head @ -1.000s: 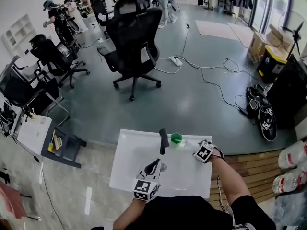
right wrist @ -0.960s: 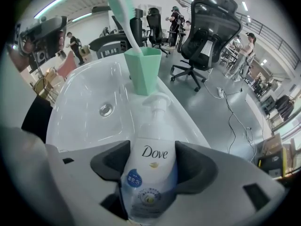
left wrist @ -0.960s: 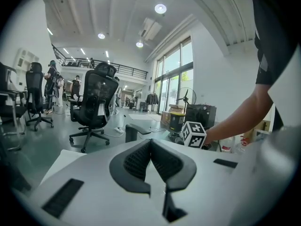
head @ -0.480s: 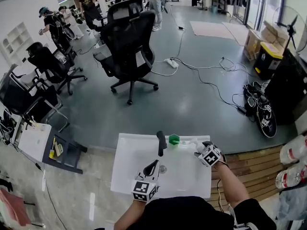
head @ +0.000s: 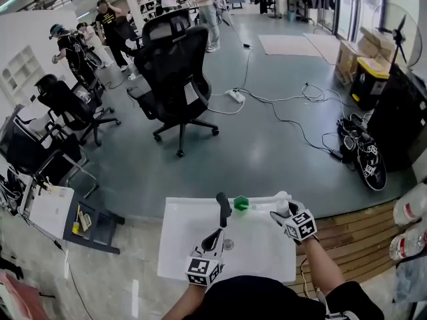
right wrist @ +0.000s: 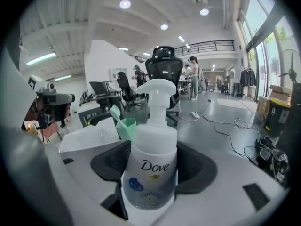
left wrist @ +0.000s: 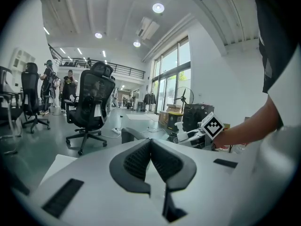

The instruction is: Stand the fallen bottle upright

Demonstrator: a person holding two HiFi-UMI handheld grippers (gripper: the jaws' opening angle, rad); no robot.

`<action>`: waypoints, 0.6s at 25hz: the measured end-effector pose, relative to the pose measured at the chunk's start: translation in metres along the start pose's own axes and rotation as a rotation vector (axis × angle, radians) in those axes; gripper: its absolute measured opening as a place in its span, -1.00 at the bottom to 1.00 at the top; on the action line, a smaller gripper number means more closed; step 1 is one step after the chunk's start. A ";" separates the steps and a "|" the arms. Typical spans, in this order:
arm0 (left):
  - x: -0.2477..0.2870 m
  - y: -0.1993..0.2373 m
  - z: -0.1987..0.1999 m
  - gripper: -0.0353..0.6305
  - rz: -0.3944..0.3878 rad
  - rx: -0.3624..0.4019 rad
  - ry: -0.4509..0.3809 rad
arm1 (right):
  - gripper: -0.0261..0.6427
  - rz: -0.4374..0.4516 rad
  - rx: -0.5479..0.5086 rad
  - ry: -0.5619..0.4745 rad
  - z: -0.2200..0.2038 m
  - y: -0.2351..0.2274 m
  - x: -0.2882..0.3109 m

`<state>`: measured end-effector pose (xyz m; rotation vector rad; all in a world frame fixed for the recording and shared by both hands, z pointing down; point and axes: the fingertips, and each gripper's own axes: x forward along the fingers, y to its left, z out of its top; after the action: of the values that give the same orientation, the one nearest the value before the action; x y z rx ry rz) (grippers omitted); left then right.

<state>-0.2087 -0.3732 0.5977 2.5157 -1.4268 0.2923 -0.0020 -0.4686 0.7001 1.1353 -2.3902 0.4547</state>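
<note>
Pump bottle point(right wrist: 150, 166) sits clamped by its body in the right gripper point(head: 286, 213), at the far right corner of the white sink point(head: 179, 249). Left gripper point(left wrist: 150, 146) is closed on nothing, near the black faucet point(head: 223, 207).

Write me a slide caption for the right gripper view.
Right tool gripping a white pump bottle, with a green cup just behind it.

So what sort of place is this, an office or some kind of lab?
Probably an open-plan lab or workshop office: black swivel chairs stand on a bare grey floor, a power strip lies out on it, and several people work at the back.
</note>
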 end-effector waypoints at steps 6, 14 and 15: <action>0.002 0.002 -0.005 -0.84 -0.001 0.007 0.019 | 0.00 -0.077 0.016 -0.118 0.007 -0.017 0.016; 0.001 0.017 -0.014 -0.84 0.035 -0.018 0.033 | -0.01 -0.115 -0.017 -0.137 -0.001 -0.025 0.039; 0.000 0.018 -0.014 -0.84 0.037 -0.017 0.033 | -0.02 -0.121 -0.021 -0.137 -0.002 -0.024 0.039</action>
<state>-0.2252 -0.3781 0.6133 2.4614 -1.4588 0.3262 -0.0044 -0.5074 0.7251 1.3324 -2.4177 0.3193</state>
